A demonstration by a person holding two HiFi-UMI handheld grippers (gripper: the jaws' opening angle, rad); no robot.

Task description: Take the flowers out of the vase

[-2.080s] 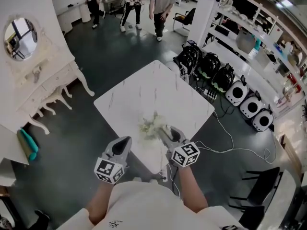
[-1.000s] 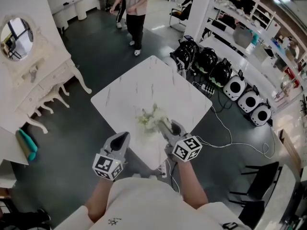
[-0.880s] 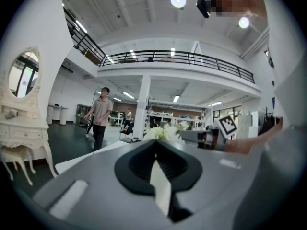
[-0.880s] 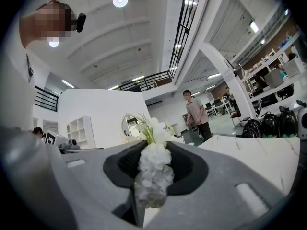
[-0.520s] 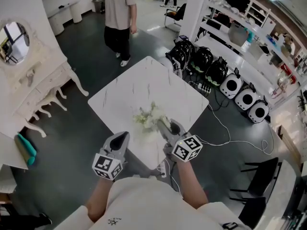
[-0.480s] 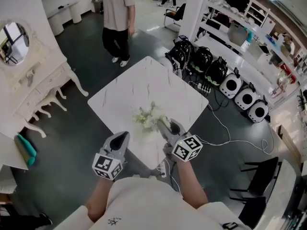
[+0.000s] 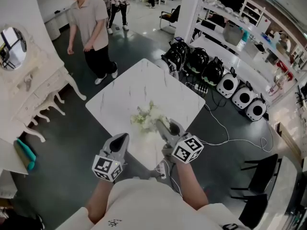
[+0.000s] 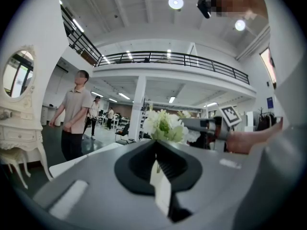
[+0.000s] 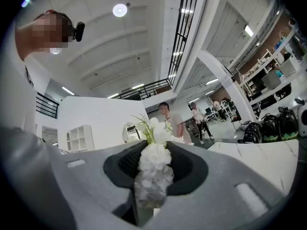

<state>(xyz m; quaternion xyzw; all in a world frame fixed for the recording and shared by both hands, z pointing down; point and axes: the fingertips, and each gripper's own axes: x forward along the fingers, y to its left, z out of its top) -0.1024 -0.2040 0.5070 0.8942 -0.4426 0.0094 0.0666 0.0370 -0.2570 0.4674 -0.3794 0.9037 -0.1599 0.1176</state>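
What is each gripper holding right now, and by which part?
Right gripper: shut on the flowers, fingers pinching a white blossom cluster. Left gripper: shut, holding nothing.

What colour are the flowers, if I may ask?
White flowers with green stems; best seen in the right gripper view.

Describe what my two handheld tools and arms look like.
The left tool and right tool are grey, tapered shells with black ribbed inner pads. Each carries a white cube printed with black square markers. The person wears a white short-sleeved top.
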